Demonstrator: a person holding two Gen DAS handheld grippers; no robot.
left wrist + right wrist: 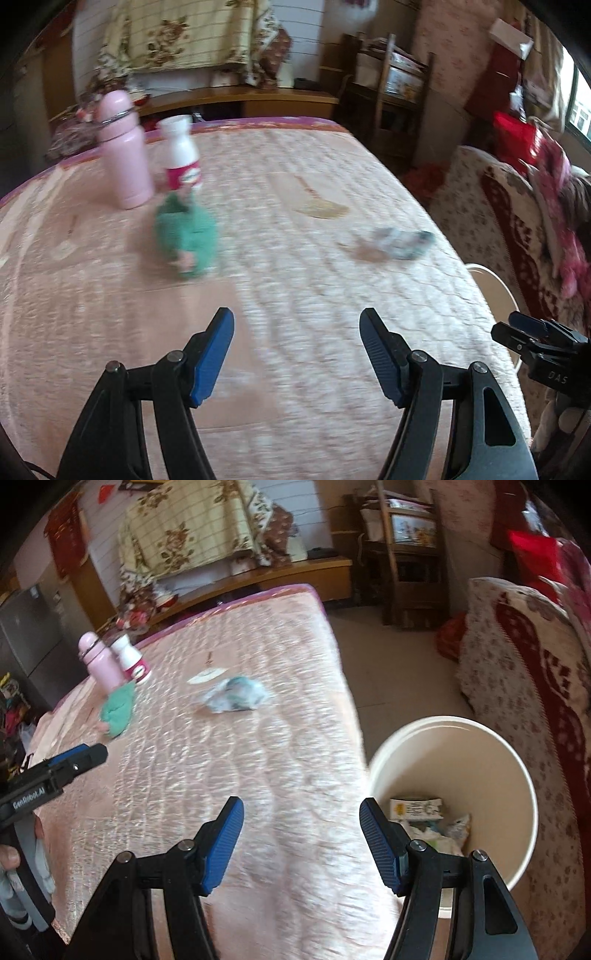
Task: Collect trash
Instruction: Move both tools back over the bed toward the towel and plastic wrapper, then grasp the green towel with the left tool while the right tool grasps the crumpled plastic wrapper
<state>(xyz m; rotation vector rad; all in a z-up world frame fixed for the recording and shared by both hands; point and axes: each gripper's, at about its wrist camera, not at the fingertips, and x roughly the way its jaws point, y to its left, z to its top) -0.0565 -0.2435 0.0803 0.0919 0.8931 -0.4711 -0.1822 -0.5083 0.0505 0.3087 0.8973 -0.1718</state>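
A crumpled whitish-teal wrapper (400,242) (234,694) lies on the pink quilted tabletop (295,258), near its right edge. A crumpled green piece (186,234) (118,709) lies further left, in front of a pink flask (123,151) (99,659) and a white bottle with a pink label (183,155) (133,659). A white bin (513,775) stands on the floor right of the table with packaging inside. My left gripper (297,323) hovers open over the near tabletop. My right gripper (301,812) is open above the table's right edge, beside the bin. Nothing is between either pair of fingers.
A flat cream disc (207,675) lies on the cloth behind the wrapper. A sofa with a floral and red cover (524,672) stands right of the bin. Wooden shelving (406,554) and a low bench (258,579) stand behind the table. A tiled floor gap (391,664) separates table and sofa.
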